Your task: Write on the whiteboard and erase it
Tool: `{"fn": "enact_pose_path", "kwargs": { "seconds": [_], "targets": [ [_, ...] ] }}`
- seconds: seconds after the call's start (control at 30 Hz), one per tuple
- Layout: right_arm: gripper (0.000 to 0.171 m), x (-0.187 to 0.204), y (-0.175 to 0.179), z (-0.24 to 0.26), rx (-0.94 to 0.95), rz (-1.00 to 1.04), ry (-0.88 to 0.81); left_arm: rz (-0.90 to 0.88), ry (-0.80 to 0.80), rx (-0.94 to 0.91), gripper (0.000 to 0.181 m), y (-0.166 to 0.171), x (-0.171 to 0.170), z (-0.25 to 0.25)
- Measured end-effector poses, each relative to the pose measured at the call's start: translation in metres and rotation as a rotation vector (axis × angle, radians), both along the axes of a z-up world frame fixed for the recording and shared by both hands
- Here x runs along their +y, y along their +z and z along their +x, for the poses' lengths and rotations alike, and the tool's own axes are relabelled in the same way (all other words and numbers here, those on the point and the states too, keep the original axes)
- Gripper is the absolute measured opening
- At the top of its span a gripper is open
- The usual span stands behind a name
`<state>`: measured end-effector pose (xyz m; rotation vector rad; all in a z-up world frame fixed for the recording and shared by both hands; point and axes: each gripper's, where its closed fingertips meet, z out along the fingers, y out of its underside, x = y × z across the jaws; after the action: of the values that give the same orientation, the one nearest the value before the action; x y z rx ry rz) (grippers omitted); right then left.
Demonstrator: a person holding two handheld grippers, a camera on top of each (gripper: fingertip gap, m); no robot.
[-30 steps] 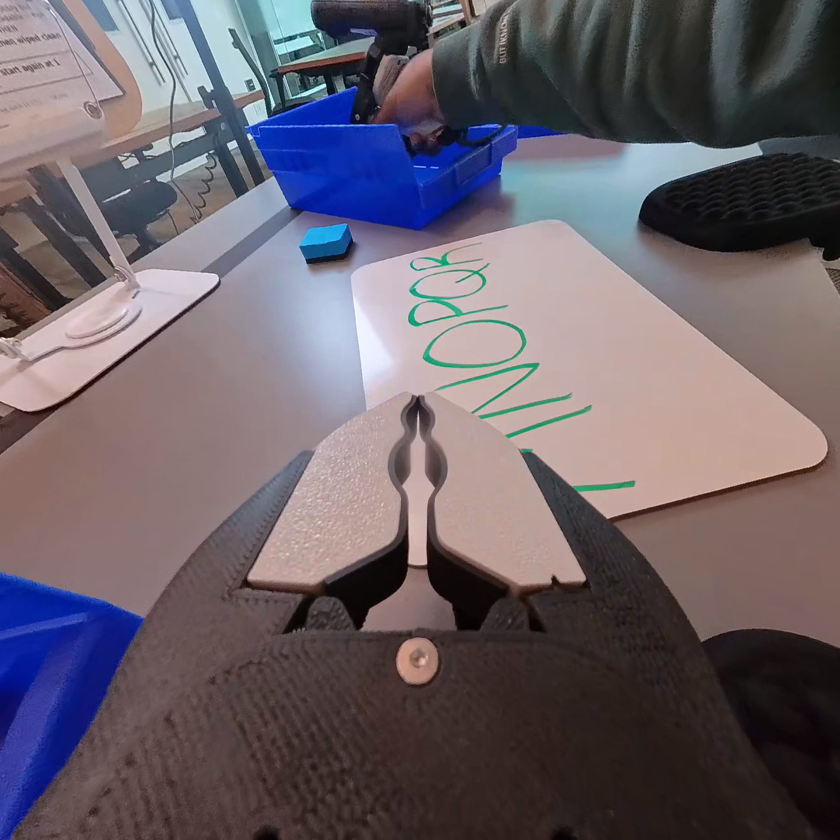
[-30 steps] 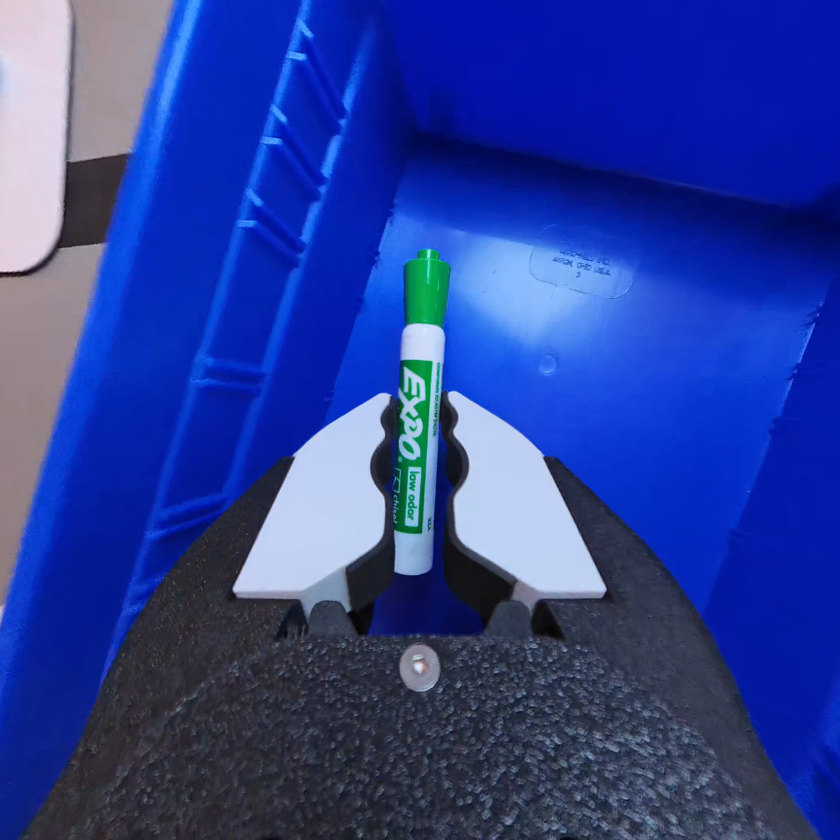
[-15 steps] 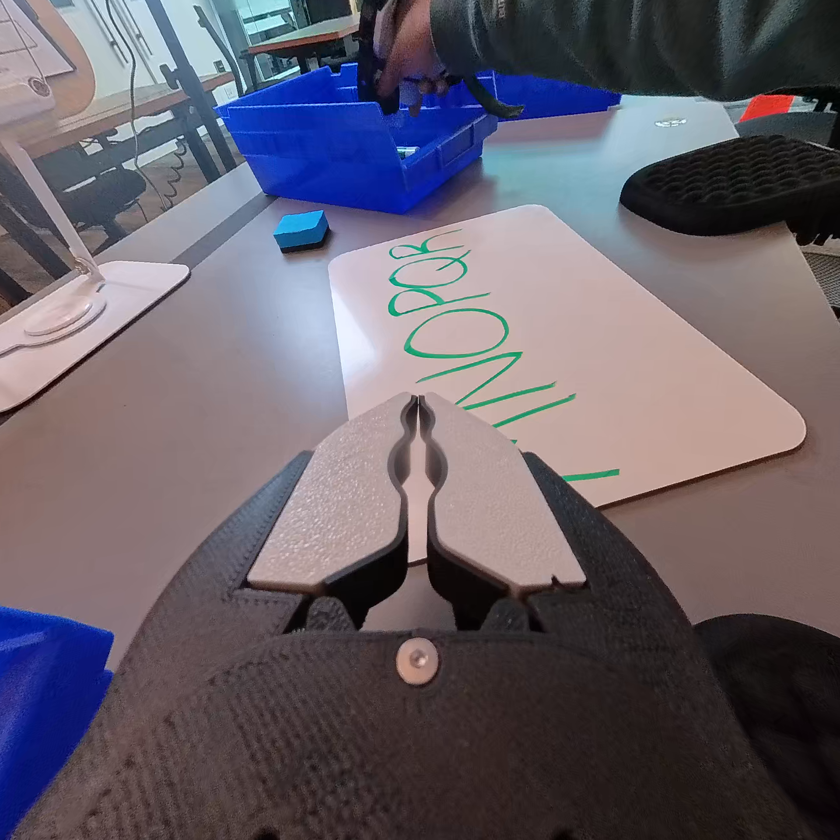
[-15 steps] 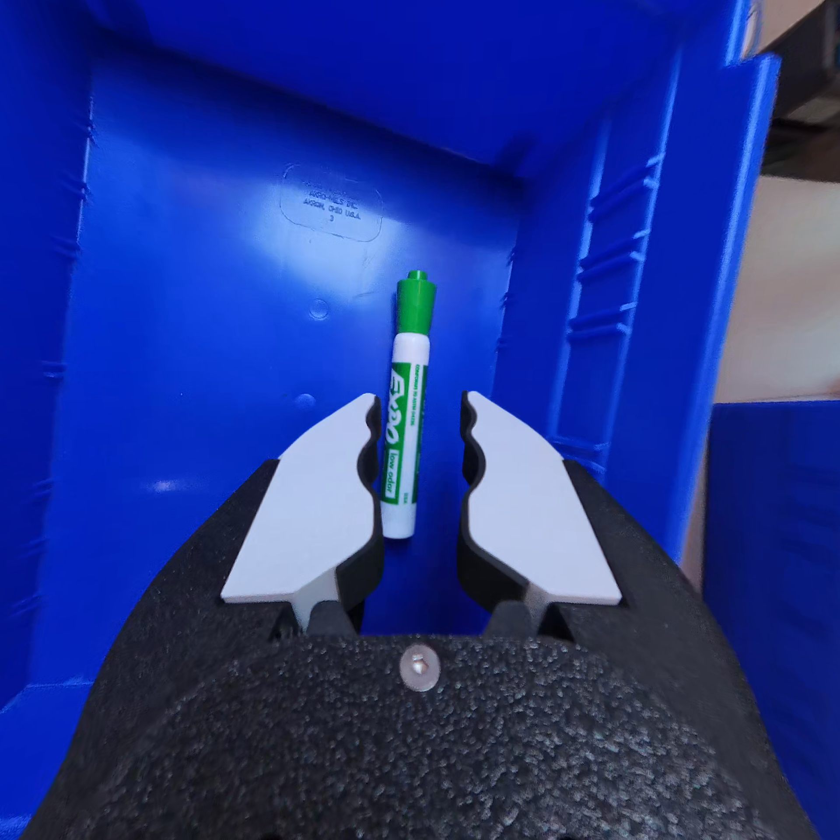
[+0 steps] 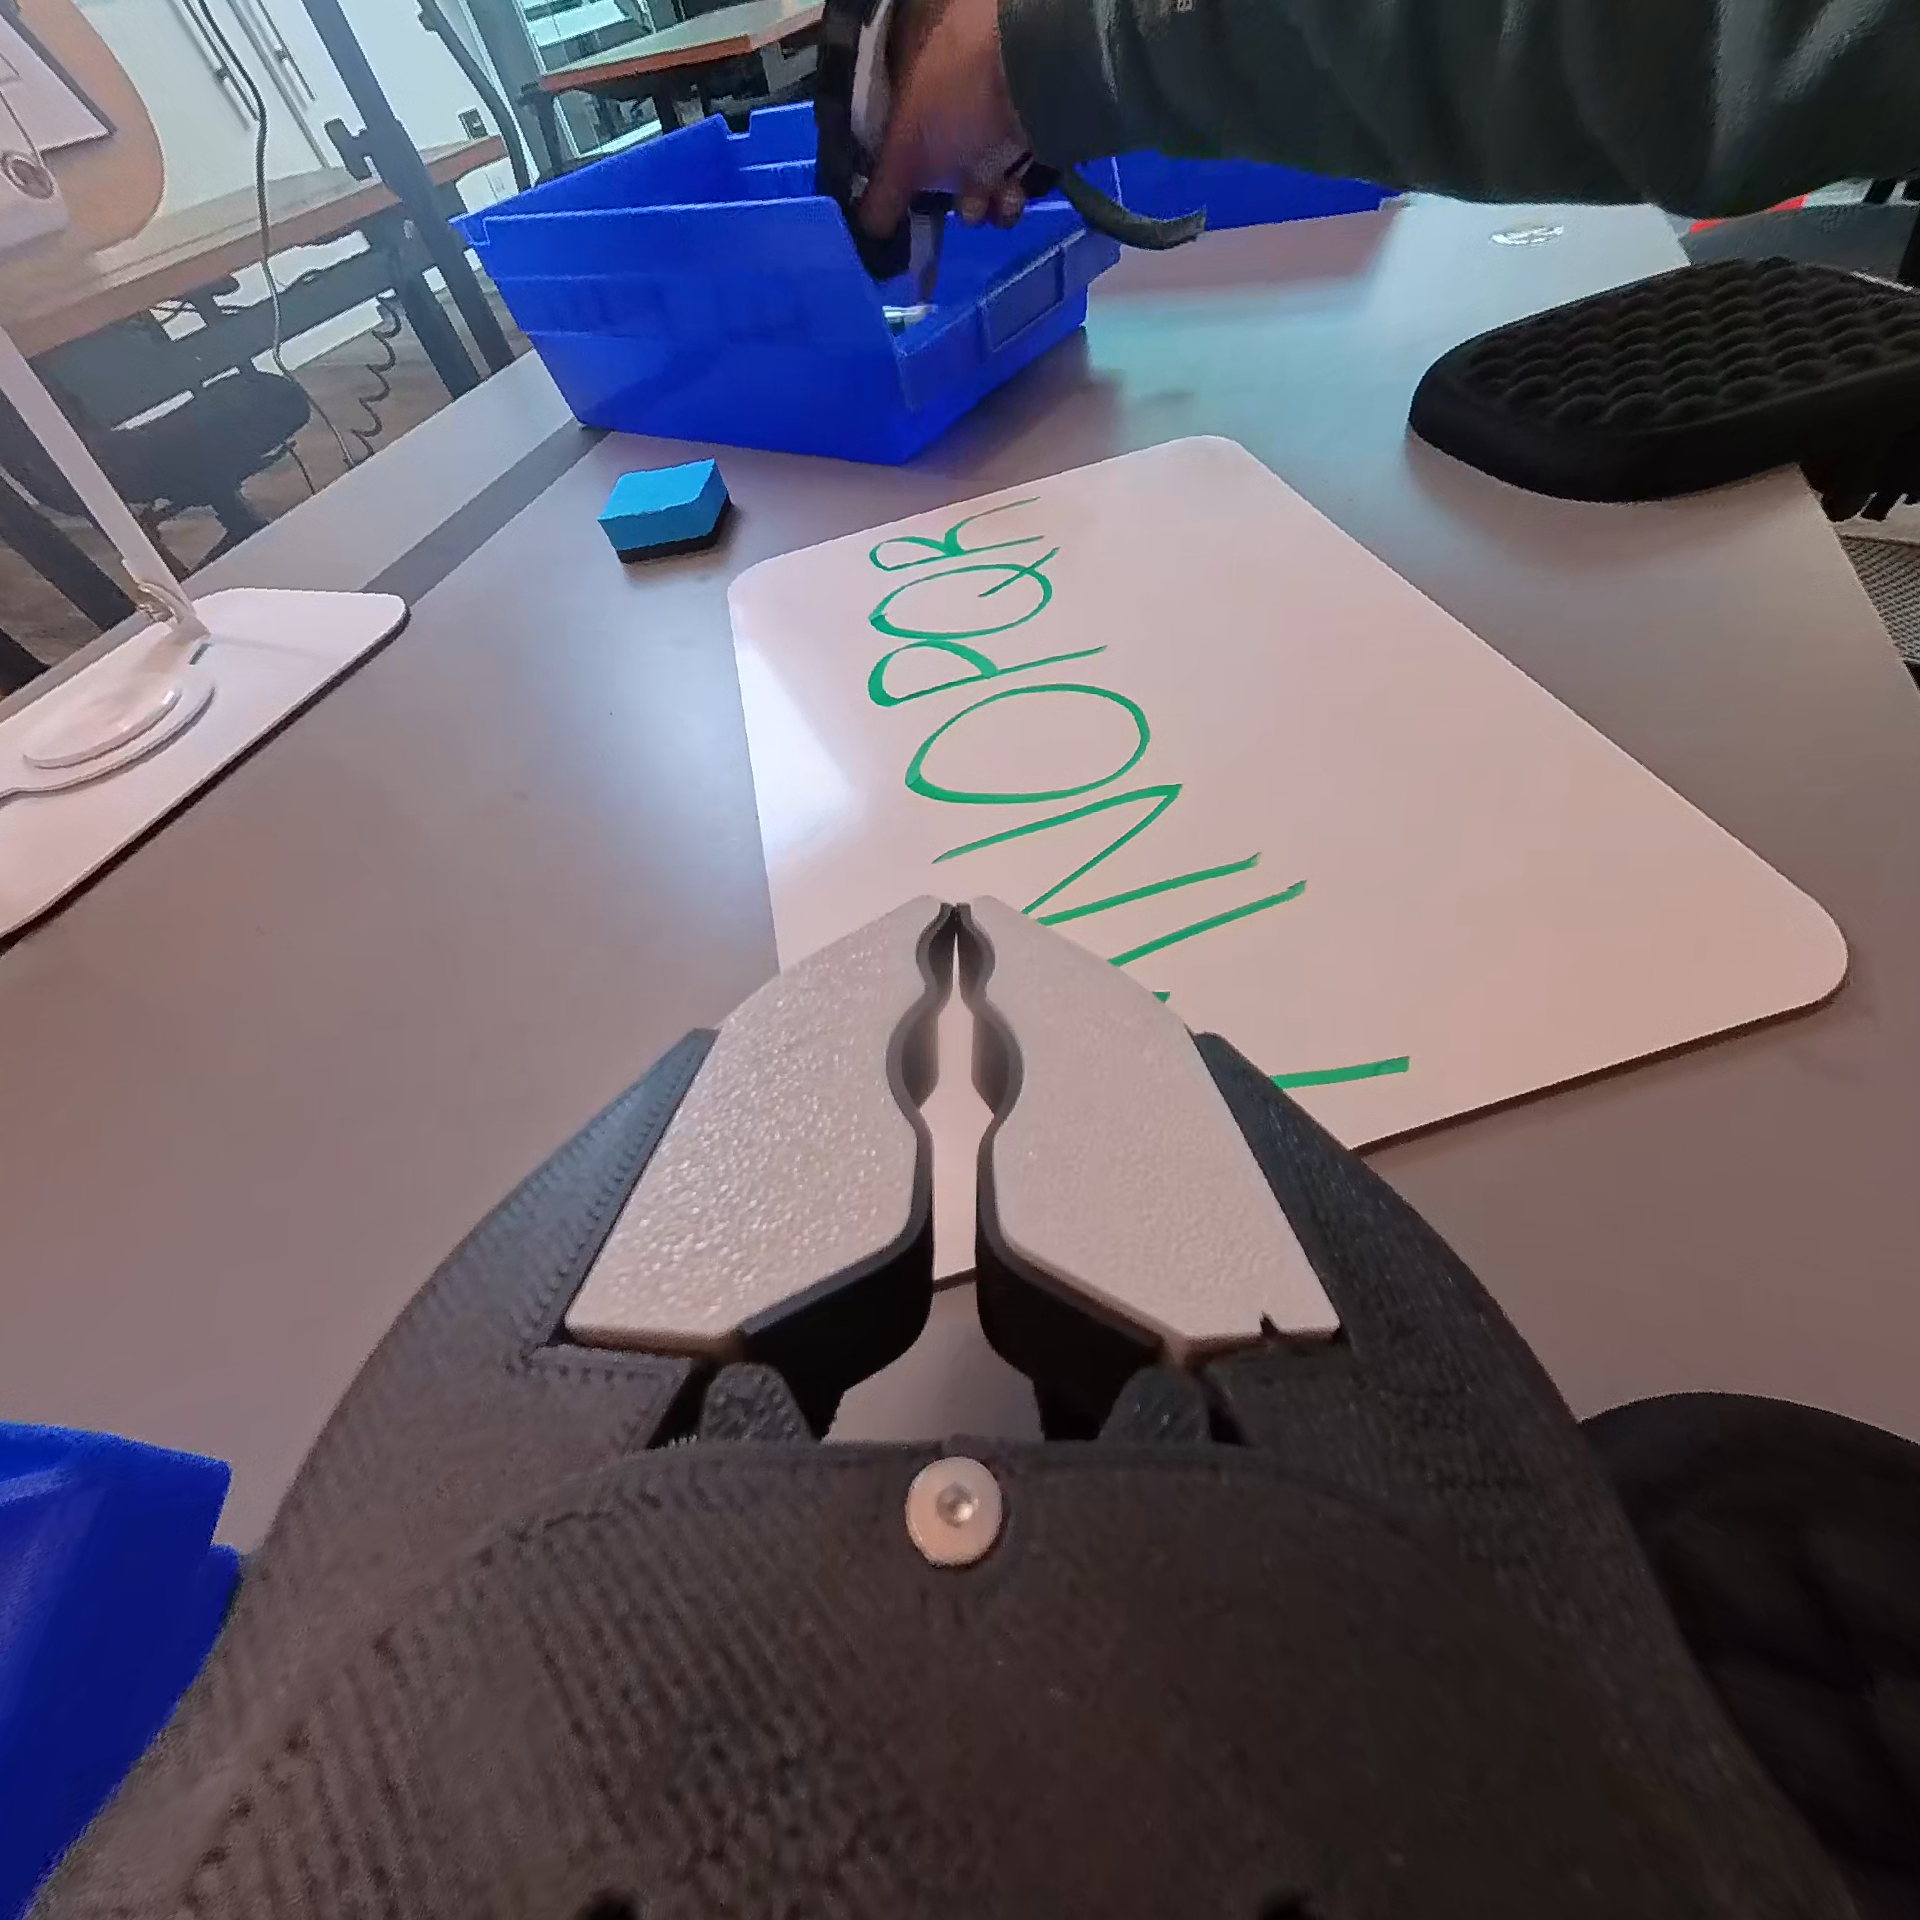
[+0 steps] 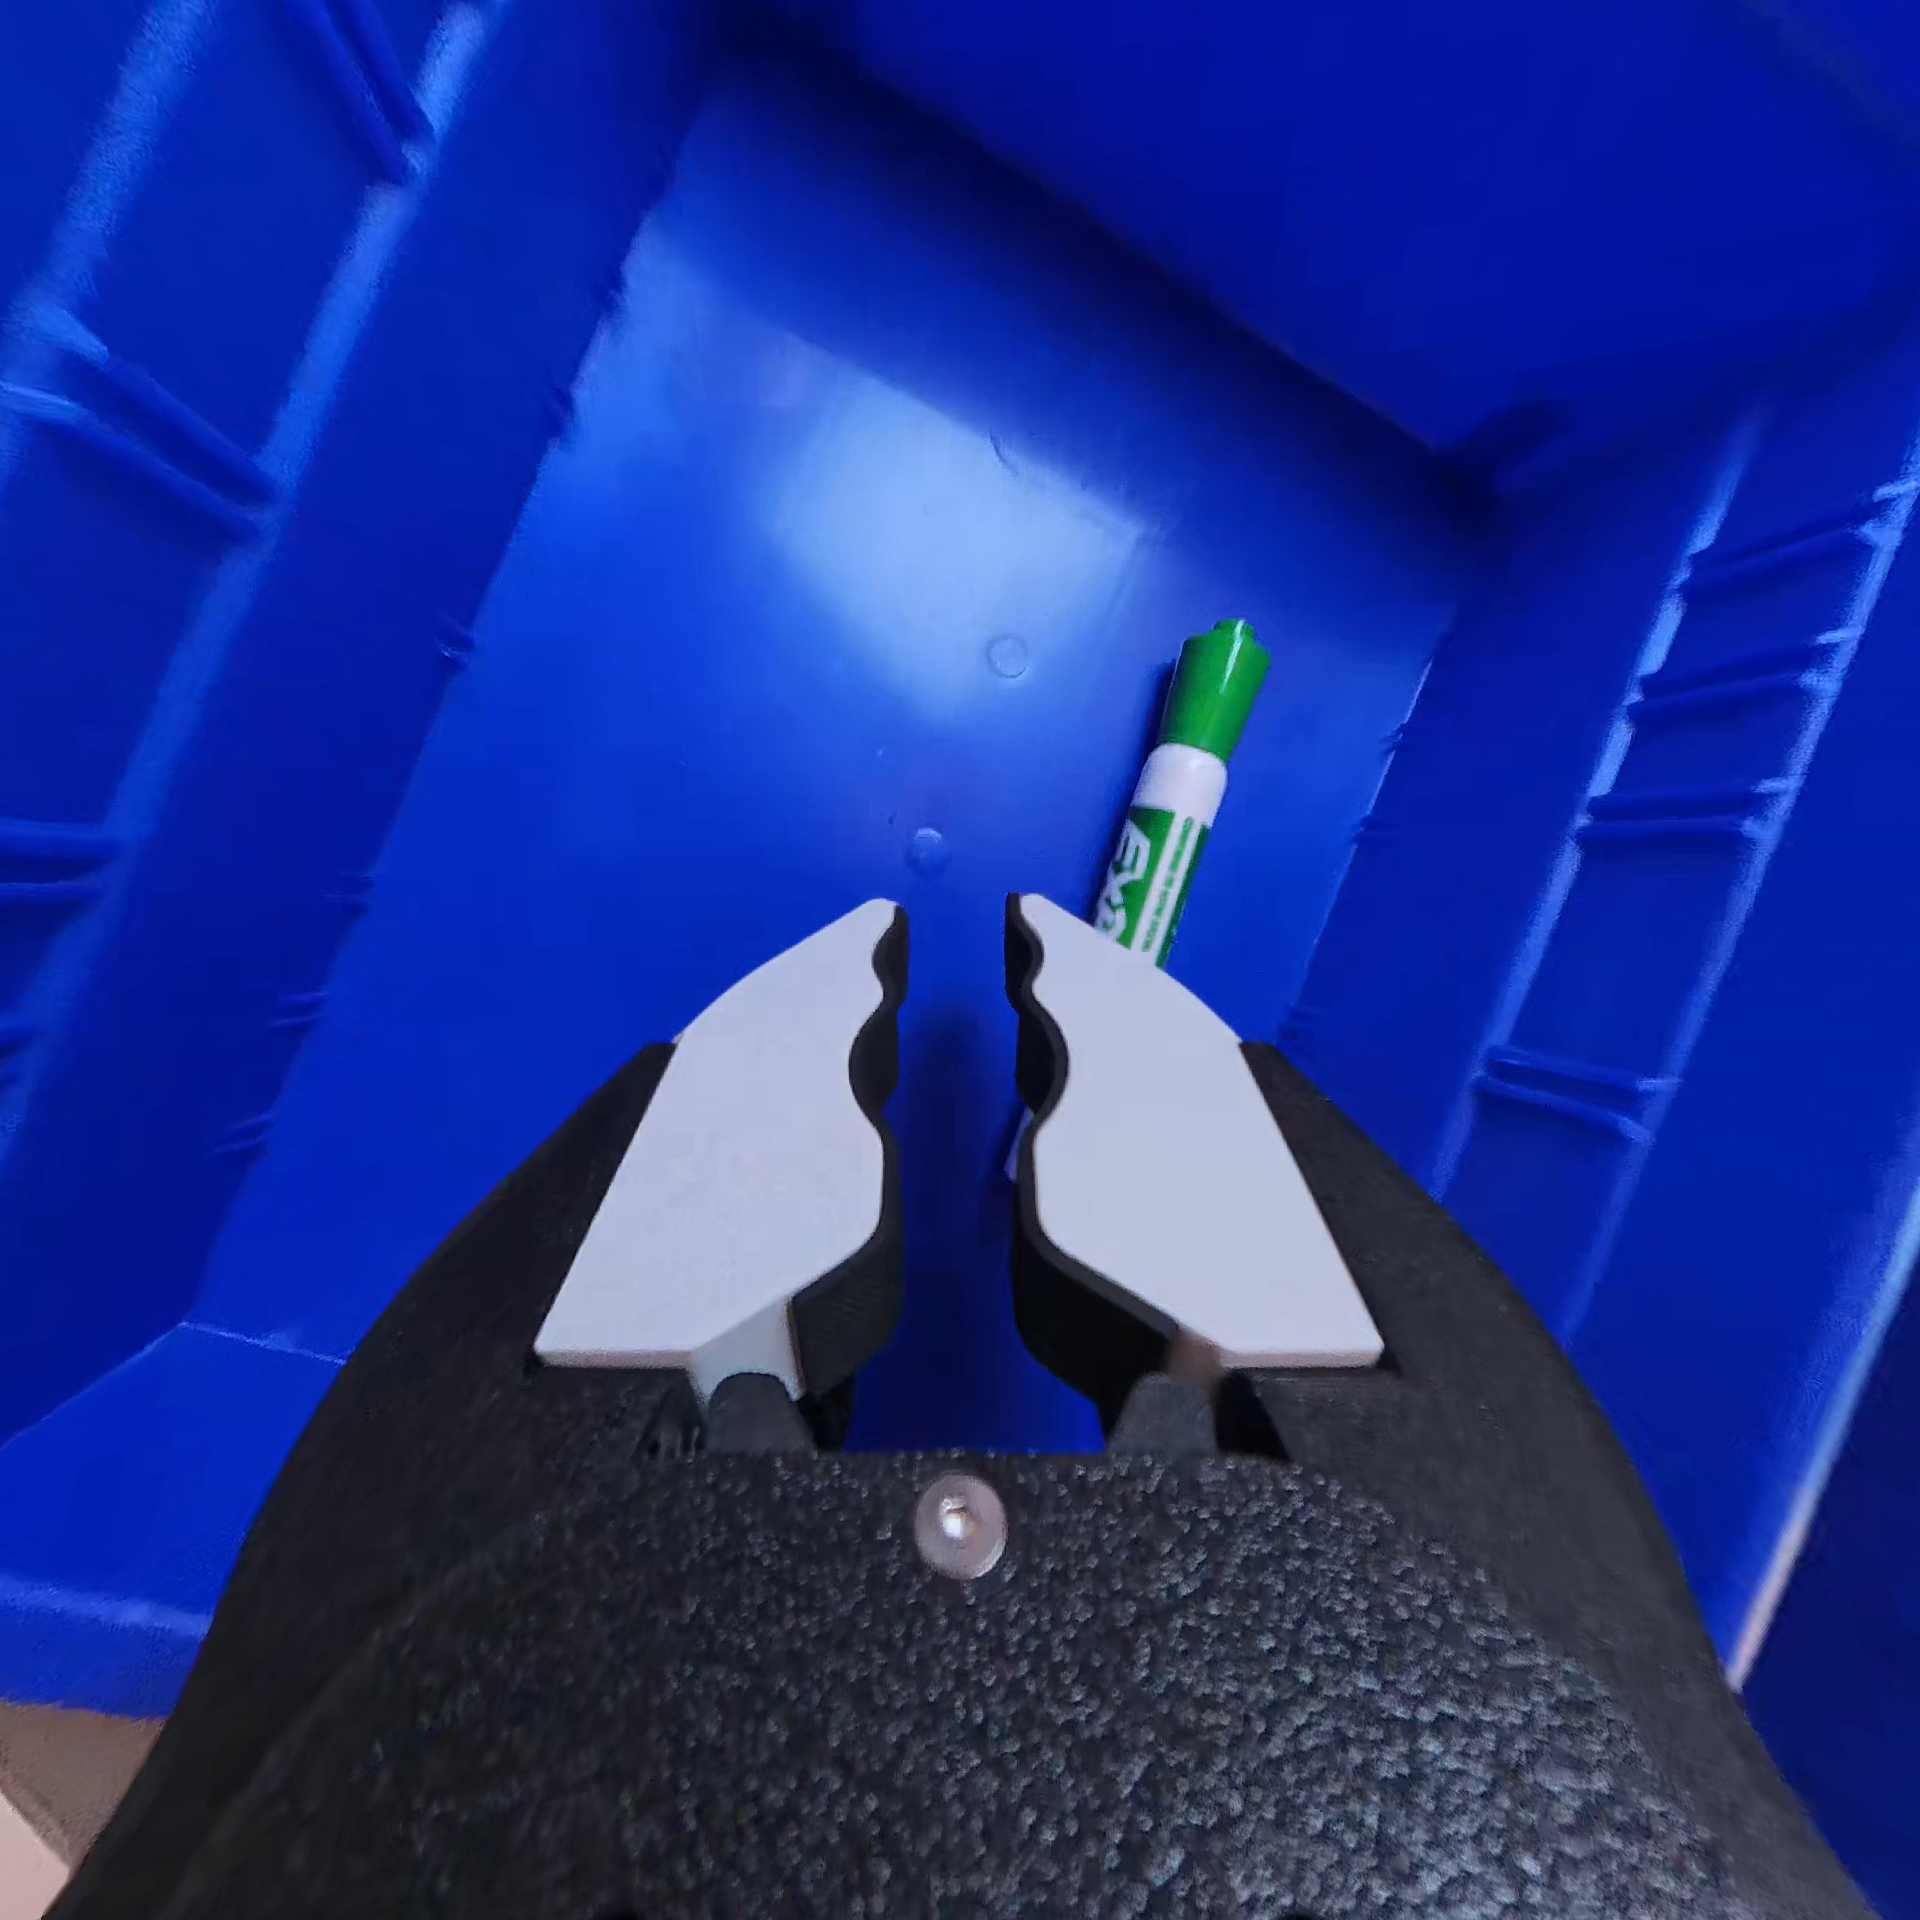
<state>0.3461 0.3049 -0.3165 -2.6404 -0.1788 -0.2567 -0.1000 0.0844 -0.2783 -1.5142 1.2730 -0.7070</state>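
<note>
In the left wrist view, we are resting our left gripper, fingers pressed together on nothing, over the whiteboard, which is carrying green letters; the eraser is waiting beside it.

In the right wrist view, our right gripper is hanging narrowly parted and empty inside the bin. The capped green marker is lying on the bin floor. Writing looks finished; next we are likely needing the eraser.

A second ago our right gripper clamped the green-capped white marker inside the blue plastic bin; then its fingers parted, and now we hold them apart with nothing between them. The marker lies on the bin floor, just right of our right finger, partly hidden behind it, where before it sat centred between the fingers.
</note>
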Motion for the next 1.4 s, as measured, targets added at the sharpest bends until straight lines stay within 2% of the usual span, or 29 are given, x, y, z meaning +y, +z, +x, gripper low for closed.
{"fn": "enact_pose_path", "kwargs": {
  "seconds": [0.13,0.3,0.37,0.47,0.57,0.67,0.8,0.93,1.03,1.13,1.4],
  "targets": [
    [0.017,-0.008,-0.009,0.036,-0.225,-0.063,-0.067,-0.004,0.008,0.003,0.000,-0.001,0.002,-0.001],
    [0.018,-0.007,0.012,0.034,-0.294,0.033,-0.014,-0.011,0.011,0.002,0.000,-0.002,0.004,-0.002],
    [0.017,-0.004,0.033,0.015,-0.215,0.165,0.029,-0.013,0.013,-0.002,0.000,-0.002,0.004,-0.002],
    [0.017,-0.008,0.079,-0.036,0.018,0.418,0.131,-0.021,0.020,-0.009,0.000,-0.002,0.006,-0.003],
    [0.017,-0.036,0.126,-0.105,0.295,0.634,0.310,-0.029,0.022,-0.015,0.000,-0.002,0.007,-0.003],
    [0.017,-0.078,0.149,-0.168,0.491,0.729,0.508,-0.035,0.025,-0.018,0.000,-0.003,0.009,-0.002],
    [0.017,-0.126,0.124,-0.234,0.599,0.768,0.743,-0.038,0.032,-0.039,0.001,0.000,0.013,-0.002],
    [0.016,-0.144,0.087,-0.268,0.594,0.827,0.870,-0.018,0.049,-0.068,0.004,0.005,0.018,-0.003],
    [0.016,-0.148,0.094,-0.274,0.594,0.873,0.904,0.012,0.070,-0.095,0.006,0.012,0.023,-0.006],
    [0.016,-0.148,0.101,-0.266,0.629,0.938,0.861,0.059,0.106,-0.138,0.008,0.022,0.032,-0.016],
    [0.019,-0.153,0.099,-0.264,0.612,0.937,0.880,0.129,0.181,-0.215,0.017,0.038,0.056,-0.041]
  ]
}}
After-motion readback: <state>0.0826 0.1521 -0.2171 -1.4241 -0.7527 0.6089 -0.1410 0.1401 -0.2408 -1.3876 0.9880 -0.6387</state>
